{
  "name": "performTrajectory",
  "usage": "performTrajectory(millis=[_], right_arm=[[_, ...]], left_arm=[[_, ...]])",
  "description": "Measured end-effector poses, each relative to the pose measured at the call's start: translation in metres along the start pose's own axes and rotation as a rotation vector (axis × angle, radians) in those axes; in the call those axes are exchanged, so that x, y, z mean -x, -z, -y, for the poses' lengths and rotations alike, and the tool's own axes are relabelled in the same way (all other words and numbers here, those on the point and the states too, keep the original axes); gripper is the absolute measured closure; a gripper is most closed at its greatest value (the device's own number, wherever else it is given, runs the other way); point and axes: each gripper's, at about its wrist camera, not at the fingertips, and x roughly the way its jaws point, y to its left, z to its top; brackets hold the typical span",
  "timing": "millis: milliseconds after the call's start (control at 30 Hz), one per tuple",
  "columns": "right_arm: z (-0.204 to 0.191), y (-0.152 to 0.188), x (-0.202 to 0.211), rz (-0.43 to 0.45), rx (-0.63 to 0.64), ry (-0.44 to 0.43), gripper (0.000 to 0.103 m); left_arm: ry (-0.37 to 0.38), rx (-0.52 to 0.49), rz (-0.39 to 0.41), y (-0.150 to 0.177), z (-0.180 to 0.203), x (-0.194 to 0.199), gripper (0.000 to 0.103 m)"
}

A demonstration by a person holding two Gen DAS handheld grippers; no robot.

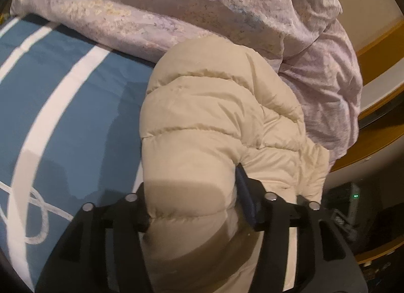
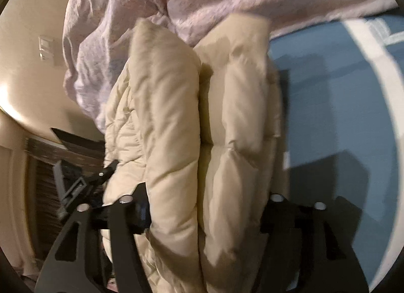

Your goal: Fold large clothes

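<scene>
Left view, lower centre: left tongs [image 1: 192, 207] straddling a puffy fold of the cream jacket [image 1: 202, 106]. Jaws spread fairly wide with padding bulging between them; cannot tell whether the pads press or merely flank it.

Jacket folded in a bundle on the bed [image 1: 63, 106], far end butting the lilac duvet [image 1: 202, 10] at top of frame.

Right view, lower centre: right tongs [image 2: 204, 214] around two thick stacked folds of the jacket [image 2: 171, 106]; same doubt about grip.

Risks, judged: slick, springy filling likely to puff the folds apart once let go. Bundle lies close to the bed edge (right of left view, left of right view), so a nudge that way could tip it off. Pushing toward the top of frame would snag the duvet.

Open room: bare blue sheet on the left in left view, on the right in right view.
</scene>
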Motion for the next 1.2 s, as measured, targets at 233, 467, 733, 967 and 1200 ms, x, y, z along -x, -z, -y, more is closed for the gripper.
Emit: performTrajectory(millis=[233, 467, 733, 967, 1200], right_arm=[[-0.01, -0.004, 0.045, 0.125, 0.05, 0.174, 0.031], [-0.05, -0.019, 0.055, 0.24, 0.158, 0.228, 0.031], [-0.108, -0.004, 0.009, 0.2, 0.413, 0.288, 0.038], [-0.107, 0.001, -0.02, 0.182, 0.492, 0.393, 0.045], [-0.09, 0.005, -0.034, 0.192, 0.493, 0.451, 0.048]], left_arm=[[-0.193, -0.135, 0.058, -0.003, 0.019, 0.013, 0.031], [-0.295, -0.255, 0.154, -0.006, 0.049, 0.03, 0.02], [-0.344, -0.368, 0.173, 0.004, 0.072, 0.016, 0.018], [-0.382, -0.429, 0.166, 0.009, 0.079, -0.002, 0.018], [-0.399, -0.466, 0.155, 0.013, 0.076, -0.018, 0.014]])
